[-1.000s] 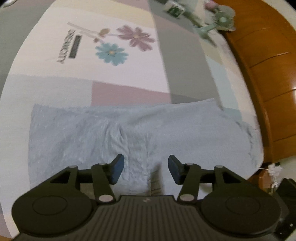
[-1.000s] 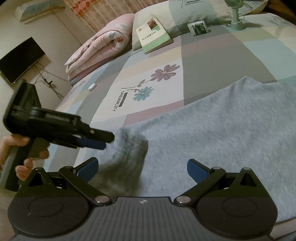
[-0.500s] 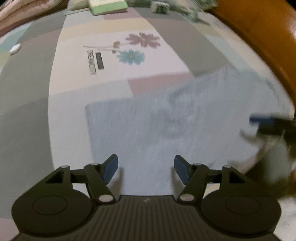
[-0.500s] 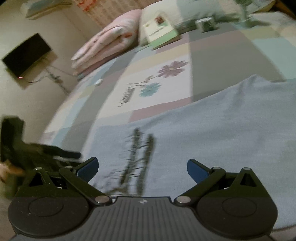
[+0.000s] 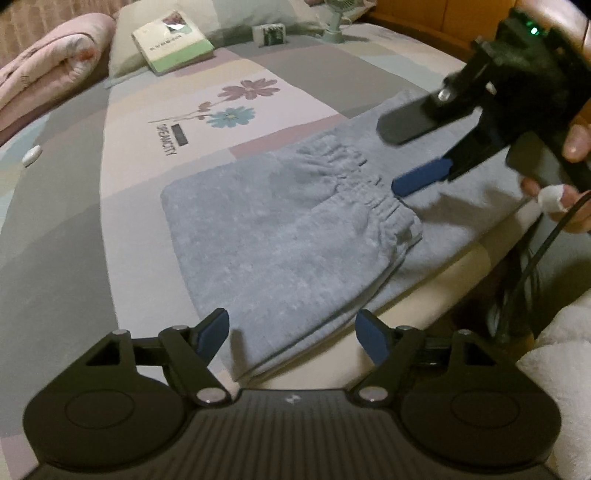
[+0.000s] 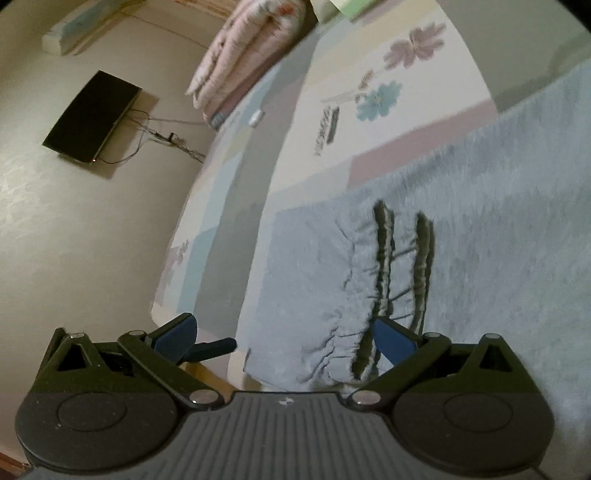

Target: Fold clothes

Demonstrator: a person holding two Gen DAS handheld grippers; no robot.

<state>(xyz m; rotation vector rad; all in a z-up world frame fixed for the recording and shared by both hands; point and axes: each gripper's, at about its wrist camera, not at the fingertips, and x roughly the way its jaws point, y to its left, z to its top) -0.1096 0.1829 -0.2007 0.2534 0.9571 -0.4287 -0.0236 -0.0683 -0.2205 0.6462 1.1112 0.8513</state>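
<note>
A light blue fleece garment lies folded on the bed, its gathered elastic waistband facing right. My left gripper hovers over the garment's near corner. Its jaws are opening and no cloth is between the pads. In the left wrist view my right gripper hangs open at the upper right, just above the waistband, held by a hand. In its own view the right gripper stands wide open. Its right pad is over the waistband of the garment and grips nothing.
A book, a small box and a little fan lie at the head of the bed. A rolled pink quilt sits far left. The wooden frame is on the right. A TV hangs on the wall.
The left gripper swung sideways and rolled while its jaws widened, and the right gripper came into its view. The right gripper tilted and dropped toward the waistband. The garment now lies folded over.
</note>
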